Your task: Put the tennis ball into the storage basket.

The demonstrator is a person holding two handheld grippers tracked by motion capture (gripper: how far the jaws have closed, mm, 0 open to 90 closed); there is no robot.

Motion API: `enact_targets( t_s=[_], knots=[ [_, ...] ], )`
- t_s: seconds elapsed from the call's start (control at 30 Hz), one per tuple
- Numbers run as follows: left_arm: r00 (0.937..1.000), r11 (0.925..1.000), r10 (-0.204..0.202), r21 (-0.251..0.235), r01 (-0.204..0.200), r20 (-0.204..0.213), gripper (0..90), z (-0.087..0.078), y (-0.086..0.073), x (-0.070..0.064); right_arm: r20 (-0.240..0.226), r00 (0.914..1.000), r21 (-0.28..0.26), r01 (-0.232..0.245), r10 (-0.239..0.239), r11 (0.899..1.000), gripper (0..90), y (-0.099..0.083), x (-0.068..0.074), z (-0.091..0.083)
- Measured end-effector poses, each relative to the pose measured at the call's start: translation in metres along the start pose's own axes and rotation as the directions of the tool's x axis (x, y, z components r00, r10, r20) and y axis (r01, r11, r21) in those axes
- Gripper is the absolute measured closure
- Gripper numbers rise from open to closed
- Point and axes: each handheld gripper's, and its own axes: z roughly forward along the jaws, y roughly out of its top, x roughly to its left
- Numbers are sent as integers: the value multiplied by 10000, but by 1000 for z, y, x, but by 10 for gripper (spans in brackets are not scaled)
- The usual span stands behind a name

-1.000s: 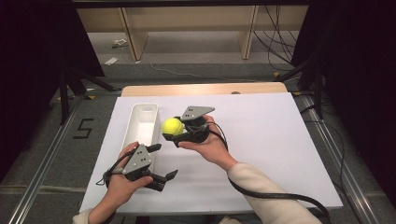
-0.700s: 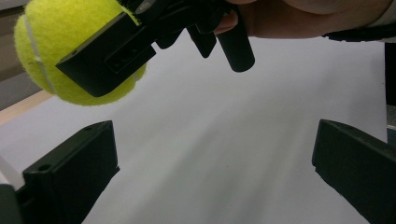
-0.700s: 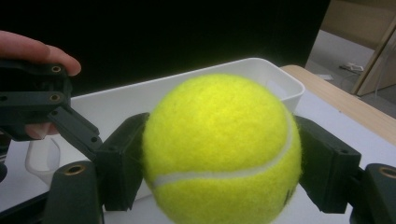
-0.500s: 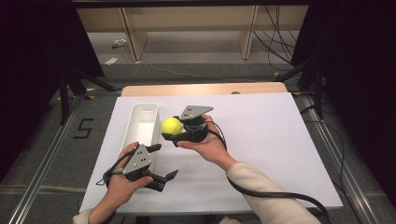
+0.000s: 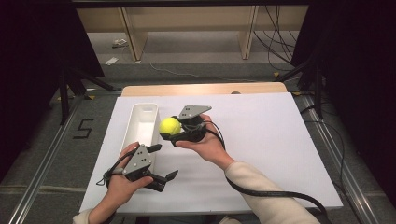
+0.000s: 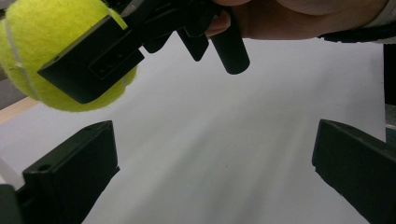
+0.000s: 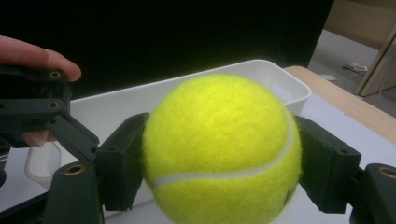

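A yellow tennis ball (image 5: 170,125) is held just above the white table sheet, beside the right wall of a long white bin (image 5: 141,122). My right gripper (image 5: 169,134) is shut on the ball. In the right gripper view the ball (image 7: 219,149) is clamped between both black jaws, with the bin (image 7: 140,95) right behind it. My left gripper (image 5: 164,161) is open near the front left, just off the bin's near end. In the left gripper view its jaws stand wide apart with nothing between them, and the ball (image 6: 42,46) hangs at upper left.
A white sheet (image 5: 271,140) covers the table, with a strip of wood (image 5: 205,88) showing at its far edge. A black cable (image 5: 280,193) trails from the right gripper along the person's sleeve. Beyond the table are shelf legs and grey floor.
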Motion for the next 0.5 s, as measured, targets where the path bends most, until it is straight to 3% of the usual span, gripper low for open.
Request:
enact_targets(
  t_s=[0.4, 0.43, 0.47, 0.5],
  knots=[
    [10000, 10000, -25, -17, 25, 22, 0, -1, 0, 0, -43, 10000, -3, -13, 13, 10000, 263, 3, 2, 5],
    [9957, 9976, 683, -17, -685, -622, 0, -3, 2, 5, -66, 10000, -22, -7, 6, 10000, 264, 3, 3, 7],
    [9930, 9950, 995, -6, -997, -638, 0, -3, 3, 8, -87, 10000, 5, 15, -15, 10000, 264, 4, 3, 8],
    [9917, 9922, 1243, 3, -1243, -329, 0, -2, 3, 9, -98, 10000, -1, 14, -14, 10000, 264, 4, 4, 8]
  ],
)
